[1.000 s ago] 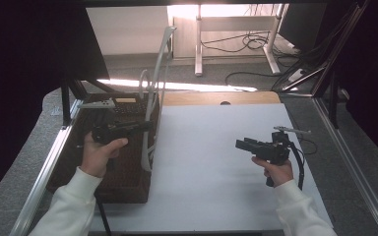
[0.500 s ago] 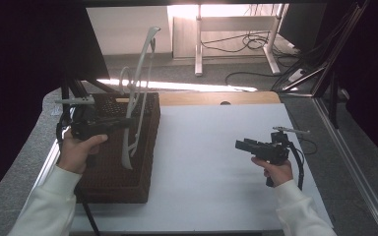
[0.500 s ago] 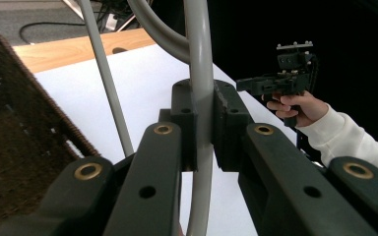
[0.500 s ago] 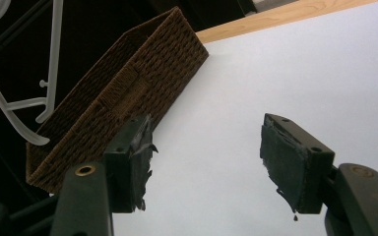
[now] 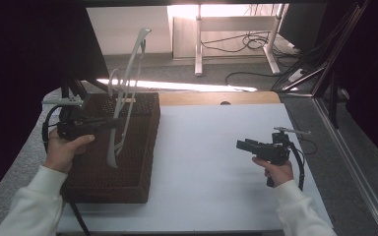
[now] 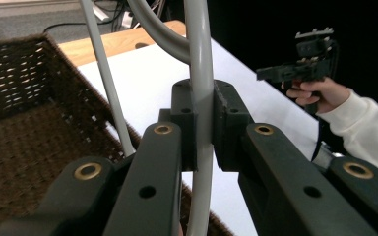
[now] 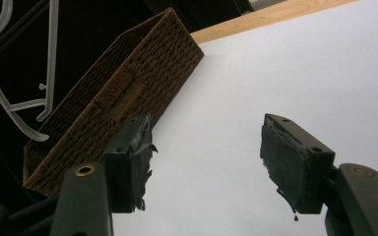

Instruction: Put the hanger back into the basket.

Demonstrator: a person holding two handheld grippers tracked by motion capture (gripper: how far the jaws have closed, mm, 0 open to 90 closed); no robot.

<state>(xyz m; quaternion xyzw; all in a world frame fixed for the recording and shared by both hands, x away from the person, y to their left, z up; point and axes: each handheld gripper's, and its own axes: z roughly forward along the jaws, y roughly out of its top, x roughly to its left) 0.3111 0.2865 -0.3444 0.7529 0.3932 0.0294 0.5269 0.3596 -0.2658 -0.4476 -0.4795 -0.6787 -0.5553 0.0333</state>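
The left gripper [image 5: 109,123], at 9 o'clock on the white table [image 5: 216,162], has its jaws closed tight on the bar of a pale grey clothes hanger [image 5: 125,93]. The hanger stands almost upright above the brown wicker basket [image 5: 133,167]; its top end is cut off in the left gripper view. The right gripper [image 5: 243,145], at 3 o'clock, is held above the table with jaws wide apart and nothing between them. Its torn pads [image 7: 285,157] show in the right gripper view.
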